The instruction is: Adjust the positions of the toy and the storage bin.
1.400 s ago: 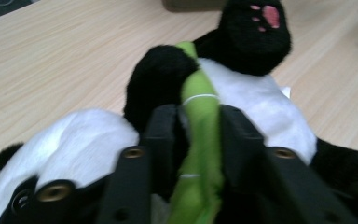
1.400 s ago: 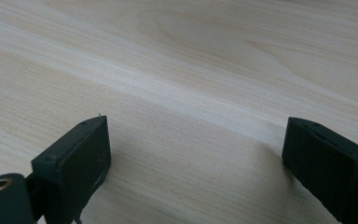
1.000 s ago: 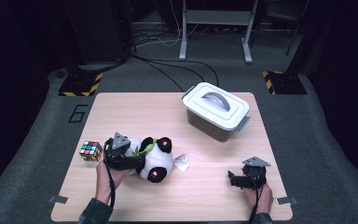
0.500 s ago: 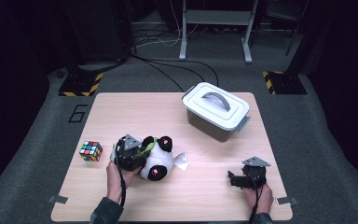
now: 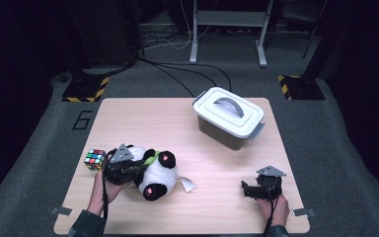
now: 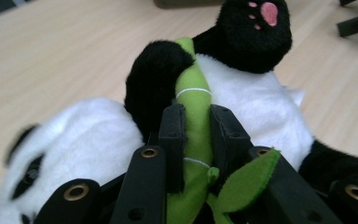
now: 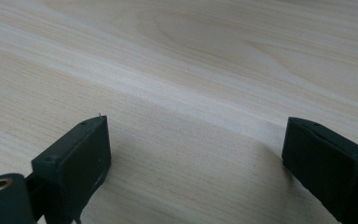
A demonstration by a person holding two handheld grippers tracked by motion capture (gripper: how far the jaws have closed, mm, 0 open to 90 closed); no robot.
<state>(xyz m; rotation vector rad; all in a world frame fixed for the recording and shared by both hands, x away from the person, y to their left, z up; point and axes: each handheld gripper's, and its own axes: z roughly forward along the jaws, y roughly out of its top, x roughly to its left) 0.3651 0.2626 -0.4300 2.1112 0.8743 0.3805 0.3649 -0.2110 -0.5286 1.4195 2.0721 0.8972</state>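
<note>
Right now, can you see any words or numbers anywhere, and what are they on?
"6": a big dark number on the grey floor beside the table's far left corner.
The white tag on the panda toy: too small to tell if it bears any print.
Nothing else carries readable writing.

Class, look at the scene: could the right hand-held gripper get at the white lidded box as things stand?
Probably yes. The right hand-held gripper is open and empty, and bare table lies between it and the white lidded box.
</note>
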